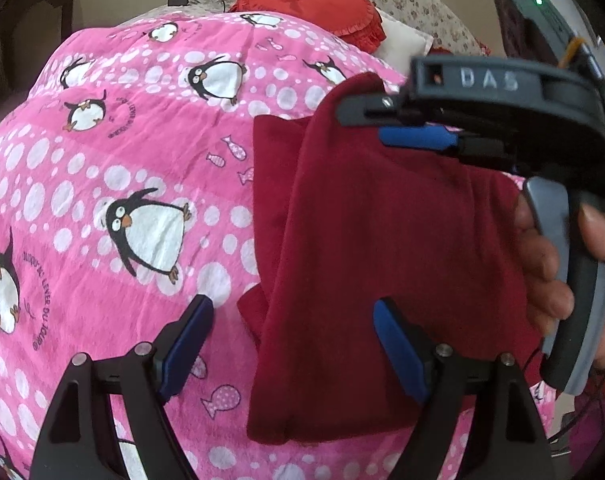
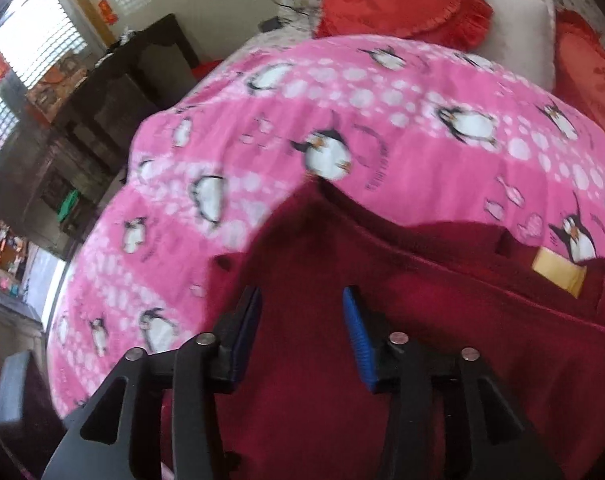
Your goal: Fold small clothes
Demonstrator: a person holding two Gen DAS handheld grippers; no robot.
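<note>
Left wrist view: the left hand-held gripper (image 1: 292, 344) hangs with its blue pads spread apart, released, over the dark red garment (image 1: 342, 260), which lies partly folded on the pink penguin-print blanket (image 1: 102, 168) covering the bed. The right hand-held gripper (image 1: 414, 128) crosses above the garment's upper right; whether it is clenched I cannot tell here. A red heart cushion (image 1: 314, 0) sits beyond.

Right wrist view, blurred: the right hand-held gripper (image 2: 302, 328) is released above the garment (image 2: 422, 320). A yellow label (image 2: 558, 274) shows at its collar. A white pillow (image 2: 518, 28) and dark furniture (image 2: 114, 92) lie beyond.
</note>
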